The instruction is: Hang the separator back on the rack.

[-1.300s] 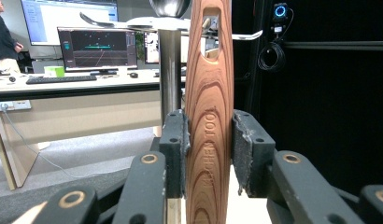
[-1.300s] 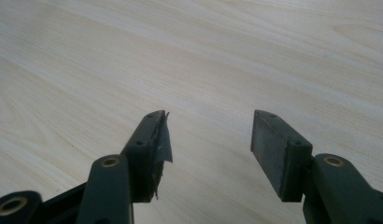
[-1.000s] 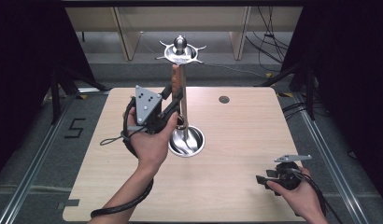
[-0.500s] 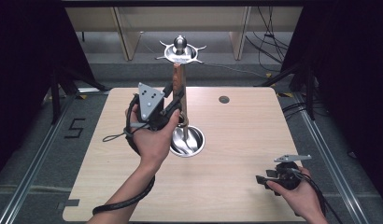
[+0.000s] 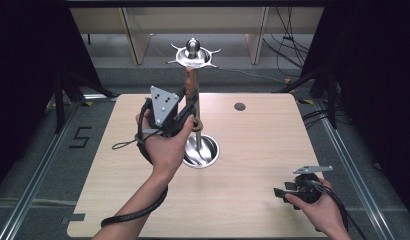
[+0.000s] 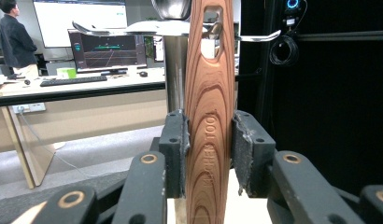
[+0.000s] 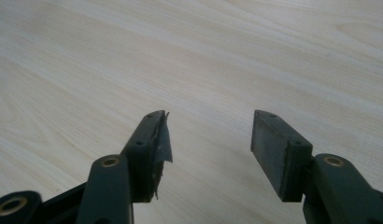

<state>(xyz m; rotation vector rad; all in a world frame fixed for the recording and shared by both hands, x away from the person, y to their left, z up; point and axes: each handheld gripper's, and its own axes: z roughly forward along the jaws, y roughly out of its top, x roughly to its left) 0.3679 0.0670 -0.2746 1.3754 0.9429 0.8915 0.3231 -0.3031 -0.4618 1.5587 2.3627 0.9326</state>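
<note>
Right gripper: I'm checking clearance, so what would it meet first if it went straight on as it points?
Probably the pale wooden tabletop: the open right gripper looks down at bare wood.

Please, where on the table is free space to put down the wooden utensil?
Free: the table between the stand's round base and the right hand-held gripper; also the far right part beside the dark hole. Crowded: around the stand, where the left hand-held gripper clamps the wooden utensil.
</note>
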